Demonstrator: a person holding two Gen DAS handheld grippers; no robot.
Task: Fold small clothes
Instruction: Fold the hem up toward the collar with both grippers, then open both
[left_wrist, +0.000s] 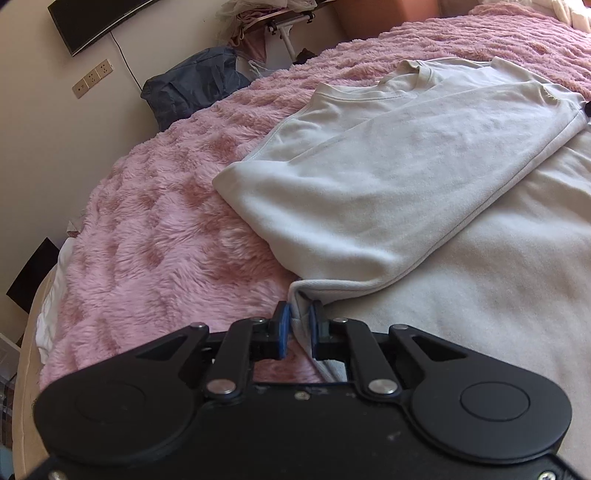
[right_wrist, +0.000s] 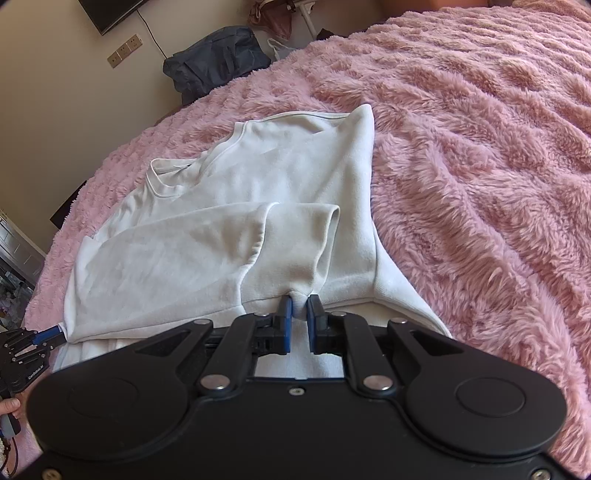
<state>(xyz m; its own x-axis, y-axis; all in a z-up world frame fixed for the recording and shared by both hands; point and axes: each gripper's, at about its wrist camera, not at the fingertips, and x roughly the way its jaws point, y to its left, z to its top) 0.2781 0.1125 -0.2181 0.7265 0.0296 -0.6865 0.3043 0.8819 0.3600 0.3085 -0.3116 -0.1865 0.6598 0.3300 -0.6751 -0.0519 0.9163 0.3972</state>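
One pale grey sweatshirt (right_wrist: 207, 236) is lying flat on the pink fluffy blanket (right_wrist: 480, 147), its neckline pointing toward the far wall, with both sleeves folded in across the body. Two grippers are working on it, one at each near corner of the garment. The left gripper (left_wrist: 298, 328) is sitting at the sweatshirt's near left edge, its blue pads drawn almost together with a fold of the hem pinched between them. The right gripper (right_wrist: 299, 317) is sitting at the near middle of the sweatshirt, its jaws nearly closed and nipping a small bunch of the sleeve cuff fabric between the pads. In the right wrist view the left gripper is showing at the garment's left corner, and small white lettering on its black body is reading something like "GenRobot.AI", though it is too small to be sure. Beyond the sweatshirt, off the blanket's far edge, one dark blue bag (right_wrist: 218, 59) is slumping against the wall. On that wall, one black screen (left_wrist: 88, 18) is hanging, and below it a strip of three wall sockets (left_wrist: 92, 78) is showing, with a thin black cable running down beside it.
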